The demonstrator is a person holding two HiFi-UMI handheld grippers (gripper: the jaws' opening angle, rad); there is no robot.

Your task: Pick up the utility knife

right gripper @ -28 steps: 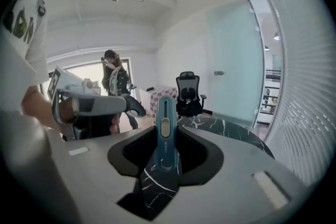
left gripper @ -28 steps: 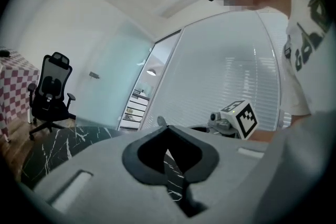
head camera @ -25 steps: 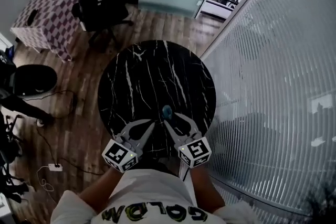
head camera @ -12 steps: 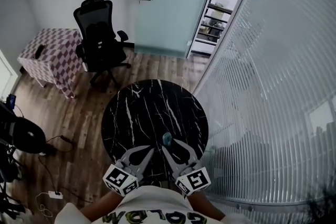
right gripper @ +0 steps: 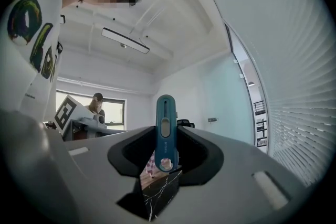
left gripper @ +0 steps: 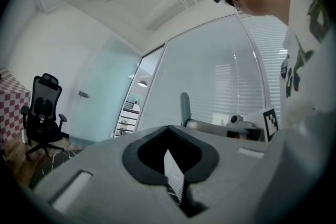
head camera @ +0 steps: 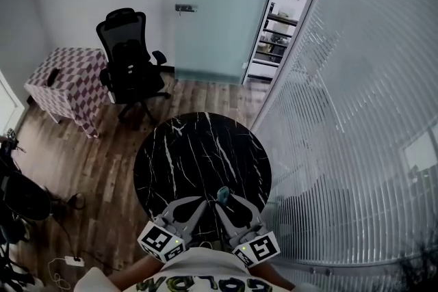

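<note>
The utility knife [head camera: 222, 194] is a slim teal one with a slider. It stands upright between the jaws of my right gripper [head camera: 223, 201], which is shut on its lower end, above the near edge of the round black marble table [head camera: 198, 154]. In the right gripper view the knife [right gripper: 165, 131] sticks up past the right gripper [right gripper: 165, 159]. My left gripper [head camera: 198, 202] hangs just left of it, jaws together and holding nothing. The left gripper view shows the left gripper [left gripper: 171, 161] with only a thin slit, and the knife [left gripper: 185, 108] beyond.
A black office chair [head camera: 130, 58] and a checkered box [head camera: 65, 89] stand on the wooden floor beyond the table. A glass wall with blinds [head camera: 342, 113] runs along the right. Cables and dark gear [head camera: 20, 198] lie at the left.
Both grippers have risen off the table with the knife still in the right one. The table now looks smaller and farther below, and more of the room shows.
</note>
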